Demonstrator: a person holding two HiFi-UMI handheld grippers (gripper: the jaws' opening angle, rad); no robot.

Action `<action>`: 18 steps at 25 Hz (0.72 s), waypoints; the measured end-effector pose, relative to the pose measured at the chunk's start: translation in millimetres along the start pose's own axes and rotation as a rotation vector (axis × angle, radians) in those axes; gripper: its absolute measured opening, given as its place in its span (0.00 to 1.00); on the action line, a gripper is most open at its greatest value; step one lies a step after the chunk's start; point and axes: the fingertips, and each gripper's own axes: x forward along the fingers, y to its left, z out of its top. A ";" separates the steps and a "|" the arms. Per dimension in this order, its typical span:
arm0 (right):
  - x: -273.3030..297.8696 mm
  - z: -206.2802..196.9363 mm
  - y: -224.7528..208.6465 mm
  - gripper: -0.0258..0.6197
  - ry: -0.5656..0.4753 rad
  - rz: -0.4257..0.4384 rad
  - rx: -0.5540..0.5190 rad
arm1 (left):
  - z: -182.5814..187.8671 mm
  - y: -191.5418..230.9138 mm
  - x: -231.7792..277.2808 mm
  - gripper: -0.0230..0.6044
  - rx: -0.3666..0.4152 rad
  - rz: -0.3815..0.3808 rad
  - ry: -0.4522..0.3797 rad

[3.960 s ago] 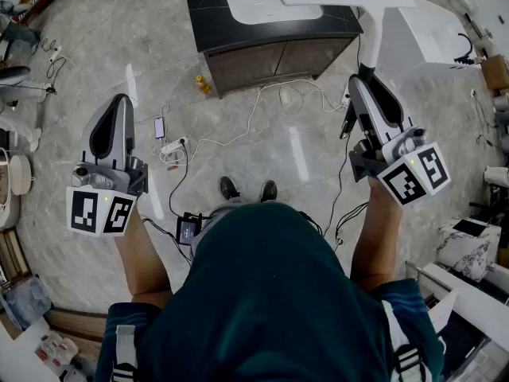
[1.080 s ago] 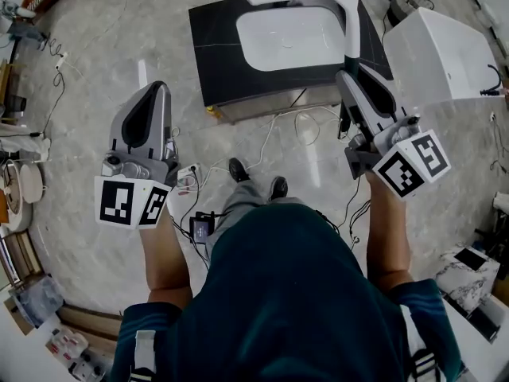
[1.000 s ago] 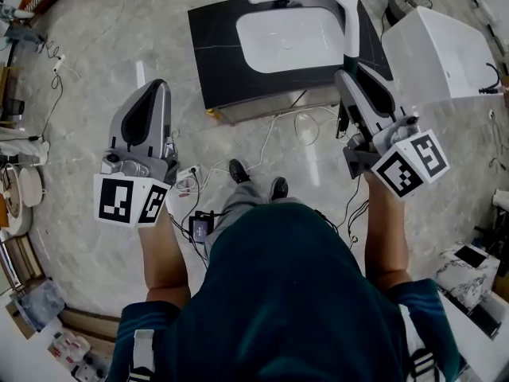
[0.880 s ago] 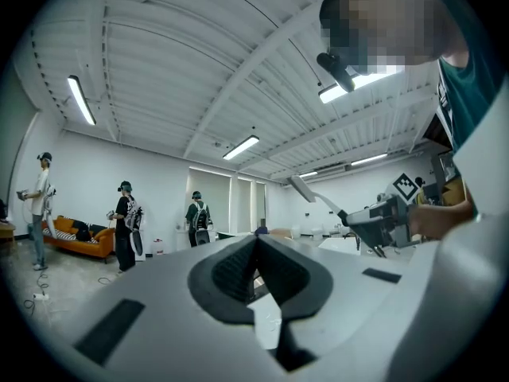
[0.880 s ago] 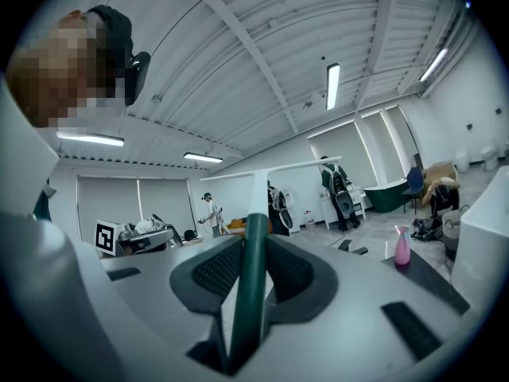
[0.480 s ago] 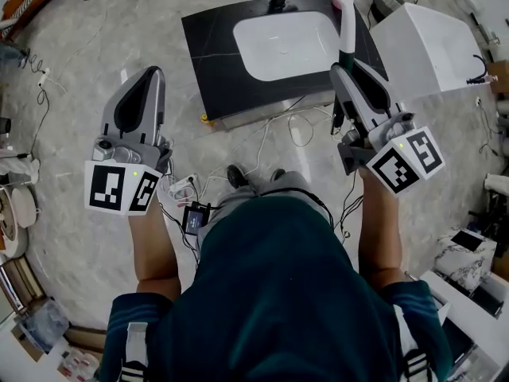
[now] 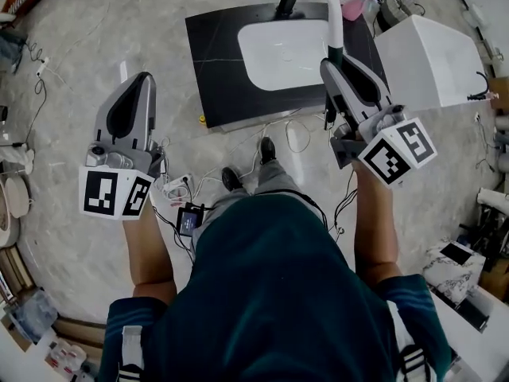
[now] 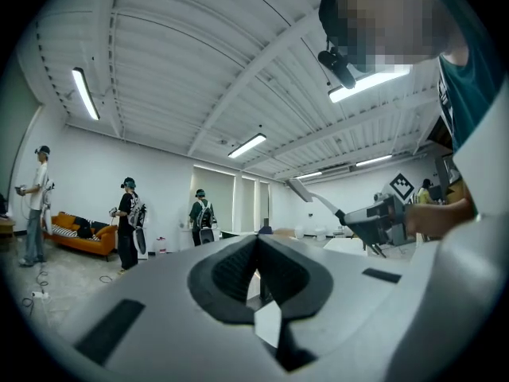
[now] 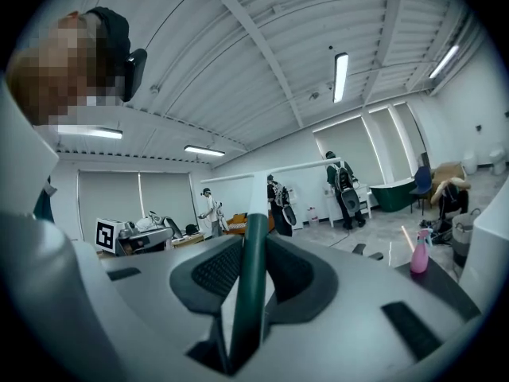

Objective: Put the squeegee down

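Observation:
The squeegee (image 7: 335, 18) has a long white blade, a white shaft and a dark green grip. My right gripper (image 7: 334, 60) is shut on that grip and holds it level, with the blade above the far side of the white sink (image 7: 278, 50). In the right gripper view the green grip (image 9: 253, 245) runs between the pads, and the blade (image 9: 306, 166) stretches across beyond them. My left gripper (image 7: 141, 79) hangs over the floor left of the counter, shut and empty; its pads (image 8: 238, 265) meet. The left gripper view also shows the right gripper (image 8: 374, 217).
A black counter (image 7: 215, 46) holds the sink. A pink spray bottle (image 7: 352, 6) stands at its far right corner, next to a white tub (image 7: 429, 54). Cables (image 7: 262, 134) and a power strip (image 7: 176, 185) lie on the floor. Several people stand farther off in the room.
Both grippers have moved forward toward the counter as the person stepped. The squeegee blade has shifted left to above the sink's far side. The grip is unchanged.

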 end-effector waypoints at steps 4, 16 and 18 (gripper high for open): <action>20.7 0.0 -7.5 0.19 0.016 0.047 0.005 | 1.4 3.7 -1.4 0.05 0.007 0.042 0.015; 128.9 -42.3 -55.3 0.19 0.131 0.137 0.060 | -29.2 35.4 6.8 0.05 -0.039 0.191 0.092; 147.9 -58.1 -64.1 0.19 0.158 0.144 0.075 | -37.3 39.4 6.0 0.05 -0.050 0.214 0.109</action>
